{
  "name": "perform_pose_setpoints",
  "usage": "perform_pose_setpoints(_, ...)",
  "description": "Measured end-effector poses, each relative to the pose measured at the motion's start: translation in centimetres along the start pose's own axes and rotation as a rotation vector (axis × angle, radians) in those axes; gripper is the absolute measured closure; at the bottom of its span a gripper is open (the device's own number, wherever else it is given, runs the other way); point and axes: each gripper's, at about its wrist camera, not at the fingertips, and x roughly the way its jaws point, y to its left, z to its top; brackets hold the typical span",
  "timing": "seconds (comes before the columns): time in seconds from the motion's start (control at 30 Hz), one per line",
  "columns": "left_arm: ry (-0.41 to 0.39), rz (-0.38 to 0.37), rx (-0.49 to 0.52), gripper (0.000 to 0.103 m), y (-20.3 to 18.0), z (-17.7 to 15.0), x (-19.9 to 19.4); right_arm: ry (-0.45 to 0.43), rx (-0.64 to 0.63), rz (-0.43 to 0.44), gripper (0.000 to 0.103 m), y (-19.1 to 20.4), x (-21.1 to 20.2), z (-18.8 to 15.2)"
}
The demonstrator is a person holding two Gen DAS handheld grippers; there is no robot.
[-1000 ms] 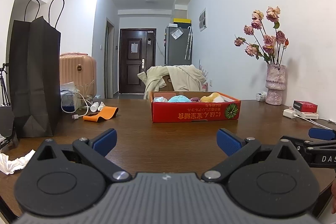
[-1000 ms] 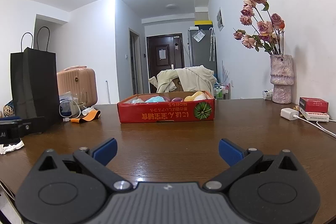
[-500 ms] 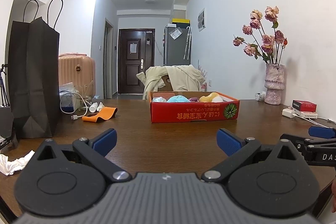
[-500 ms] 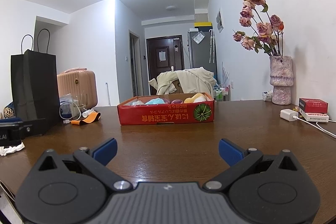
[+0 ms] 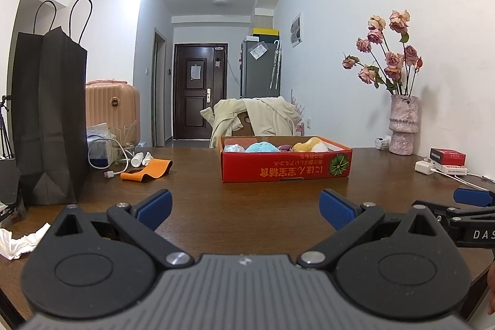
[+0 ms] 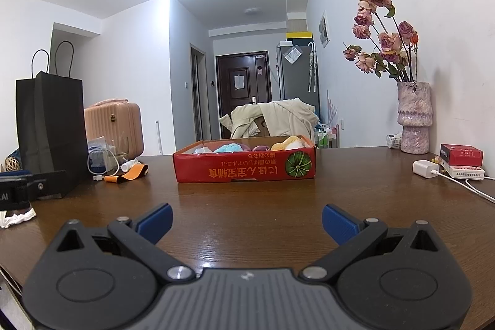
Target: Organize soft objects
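A red cardboard box (image 5: pixel 284 169) (image 6: pixel 244 167) stands in the middle of the brown table. Several soft objects lie inside it: a light blue plush (image 5: pixel 261 147) (image 6: pixel 229 148), a yellow one (image 5: pixel 307 144) (image 6: pixel 286 143), a purple one (image 5: pixel 285 147) and a pale one at the left end (image 5: pixel 233 148). My left gripper (image 5: pixel 246 209) hovers open over the near table, well short of the box, with nothing between its blue pads. My right gripper (image 6: pixel 246 221) is likewise open and empty; its side shows at the right edge of the left wrist view (image 5: pixel 473 197).
A black paper bag (image 5: pixel 46 126) (image 6: pixel 51 129) stands at the left. An orange band (image 5: pixel 147 170), a white cable and small bottles lie beside it. Crumpled white tissue (image 5: pixel 18 240) is near left. A vase of dried roses (image 5: pixel 402 126) (image 6: pixel 414 116), a red carton (image 6: pixel 461 155) and a charger (image 6: pixel 425 169) line the right wall.
Both views have shifted only slightly; the box sits a touch differently in frame. Both grippers remain open and empty, and nothing on the table has moved.
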Motion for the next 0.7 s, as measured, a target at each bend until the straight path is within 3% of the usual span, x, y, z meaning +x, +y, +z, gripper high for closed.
perform_pose_setpoints(0.7, -0.029, -0.008, -0.001, 0.000, 0.18, 0.36, -0.39, -0.028, -0.008, -0.004, 0.000, 0.14, -0.51, 0.63)
